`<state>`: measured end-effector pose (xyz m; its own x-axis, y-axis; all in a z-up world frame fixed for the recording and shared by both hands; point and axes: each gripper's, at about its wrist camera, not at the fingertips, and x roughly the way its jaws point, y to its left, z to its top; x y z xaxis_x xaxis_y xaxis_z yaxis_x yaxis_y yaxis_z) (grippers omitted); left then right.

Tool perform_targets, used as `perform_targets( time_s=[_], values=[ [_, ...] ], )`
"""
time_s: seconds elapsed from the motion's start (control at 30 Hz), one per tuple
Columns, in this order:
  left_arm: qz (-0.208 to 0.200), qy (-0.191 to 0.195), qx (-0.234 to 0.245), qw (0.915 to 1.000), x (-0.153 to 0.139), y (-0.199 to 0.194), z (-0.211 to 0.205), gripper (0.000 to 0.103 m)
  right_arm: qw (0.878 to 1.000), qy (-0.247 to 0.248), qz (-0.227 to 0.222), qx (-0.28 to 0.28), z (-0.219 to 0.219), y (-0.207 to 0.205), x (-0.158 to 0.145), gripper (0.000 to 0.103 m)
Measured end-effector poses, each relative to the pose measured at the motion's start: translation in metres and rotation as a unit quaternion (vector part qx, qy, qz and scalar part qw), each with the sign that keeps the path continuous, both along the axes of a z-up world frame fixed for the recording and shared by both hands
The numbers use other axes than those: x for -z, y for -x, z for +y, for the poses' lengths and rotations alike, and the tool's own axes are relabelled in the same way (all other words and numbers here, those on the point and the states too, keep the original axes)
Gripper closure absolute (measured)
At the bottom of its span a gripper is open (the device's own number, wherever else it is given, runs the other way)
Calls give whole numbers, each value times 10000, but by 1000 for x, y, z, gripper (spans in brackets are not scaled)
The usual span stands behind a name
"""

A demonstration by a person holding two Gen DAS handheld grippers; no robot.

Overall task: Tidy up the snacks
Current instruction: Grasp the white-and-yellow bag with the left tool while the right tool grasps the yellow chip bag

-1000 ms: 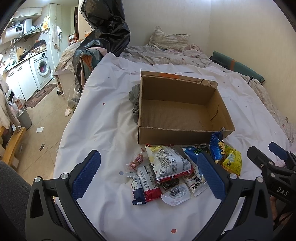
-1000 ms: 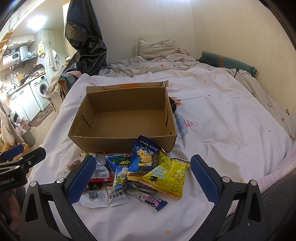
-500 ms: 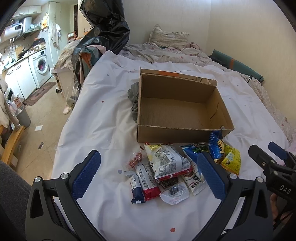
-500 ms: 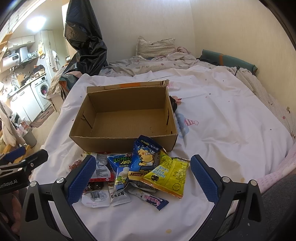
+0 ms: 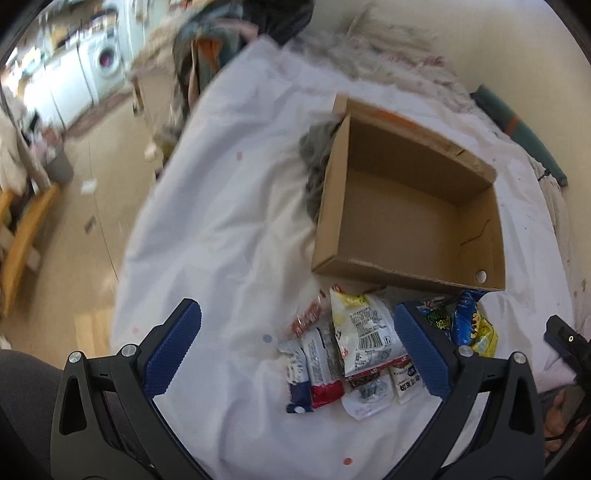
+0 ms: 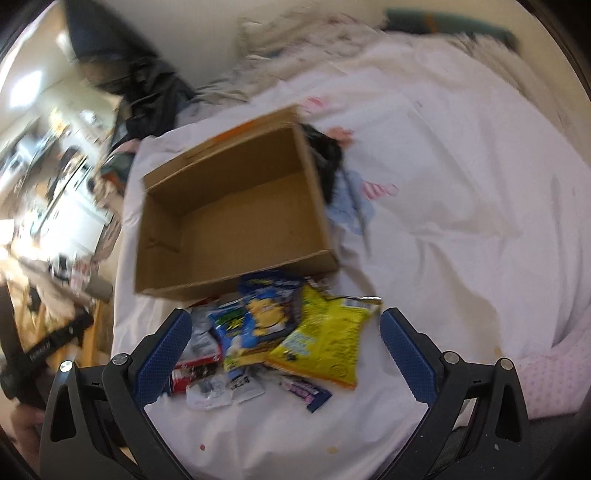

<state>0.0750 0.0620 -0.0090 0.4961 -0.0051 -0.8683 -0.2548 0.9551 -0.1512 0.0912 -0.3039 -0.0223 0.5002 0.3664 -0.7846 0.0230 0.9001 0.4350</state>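
Note:
An empty cardboard box (image 5: 406,221) (image 6: 229,221) stands open on the white bedsheet. In front of it lies a pile of snack packets: a white and yellow bag (image 5: 364,330), a red and white packet (image 5: 321,369), a blue bag with a yellow cartoon figure (image 6: 266,314) and a yellow bag (image 6: 325,343). My left gripper (image 5: 295,354) hangs open above the left side of the pile, with nothing in it. Over the right side of the pile, my right gripper (image 6: 286,354) is open and holds nothing. Both views are blurred by motion.
The bed's white sheet (image 5: 221,221) drops off at the left to a wooden floor (image 5: 85,206). A grey cloth (image 5: 314,162) lies against the box's left wall, a dark garment (image 6: 328,158) against its right wall. Crumpled bedding (image 6: 314,33) is at the back.
Both grippers have tilted and dipped closer to the pile; the box and snacks now look larger and skewed. Nothing has been taken hold of.

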Motion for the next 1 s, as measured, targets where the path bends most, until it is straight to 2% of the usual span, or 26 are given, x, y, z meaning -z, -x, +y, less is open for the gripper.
perform_targets(
  time_s=[0.03, 0.13, 0.23, 0.3, 0.33, 0.4, 0.57, 0.6, 0.63, 0.7, 0.83, 0.9, 1.0],
  values=[
    [192, 138, 78, 9997, 9, -7, -3, 1, 9997, -119, 141, 132, -5, -2, 7, 0],
    [582, 173, 270, 9978, 30, -19, -23, 1, 9978, -300, 478, 338, -10, -6, 22, 0],
    [1090, 417, 447, 9922, 61, -33, -49, 2, 9987, -123, 386, 308, -7, -4, 19, 0],
    [1337, 479, 470, 9888, 78, -41, -62, 6, 9990, -127, 350, 265, -7, -5, 18, 0],
    [1491, 514, 484, 9863, 89, -45, -68, 12, 9990, -135, 359, 244, -7, -5, 18, 0],
    [1708, 582, 397, 9828, 107, -53, -75, 15, 9989, -140, 371, 231, -8, -5, 19, 0],
    [1727, 652, 205, 9826, 119, -61, -77, 19, 9987, -182, 416, 237, -10, -7, 21, 0],
    [1753, 665, 195, 9821, 120, -63, -78, 24, 9985, -188, 448, 251, -10, -8, 23, 0],
    [1786, 687, 193, 9813, 122, -65, -77, 32, 9982, -185, 494, 268, -10, -9, 25, 0],
    [1760, 676, 216, 9818, 119, -64, -77, 39, 9971, -220, 659, 322, -11, -11, 32, 0],
    [1633, 621, 321, 9841, 108, -52, -74, 51, 9903, -401, 1231, 494, -18, -19, 59, 0],
    [1608, 710, 336, 9838, 103, -44, -72, 52, 9839, -402, 1617, 651, -20, -25, 79, 0],
    [1480, 703, 365, 9858, 89, -32, -69, 53, 9765, -573, 1950, 711, -18, -32, 98, 10]
  ],
)
